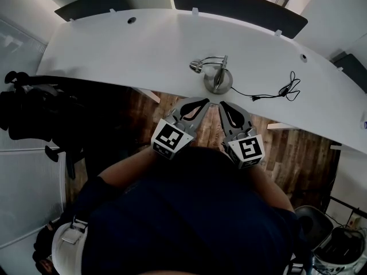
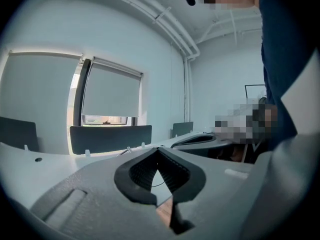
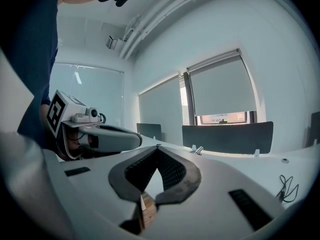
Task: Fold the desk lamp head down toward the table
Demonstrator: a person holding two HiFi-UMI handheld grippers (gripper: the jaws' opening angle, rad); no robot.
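Observation:
The silver desk lamp (image 1: 213, 73) stands on its round base (image 1: 218, 80) near the front edge of the white table (image 1: 114, 56). Its arm is bent over and its small head (image 1: 196, 67) hangs low to the left, close to the tabletop. Both grippers are held off the table, over the wooden floor in front of the lamp. My left gripper (image 1: 205, 101) (image 2: 158, 149) is shut with nothing between its tips. My right gripper (image 1: 221, 103) (image 3: 157, 147) is also shut and holds nothing. In the right gripper view a bit of the lamp (image 3: 198, 150) shows just beyond the tips.
A black cable (image 1: 281, 90) with a switch coils on the table right of the lamp. Dark chairs (image 1: 238, 7) (image 1: 92, 4) stand behind the table. A black cluttered stand (image 1: 34, 113) is at the left. The left gripper's body (image 3: 100, 134) shows in the right gripper view.

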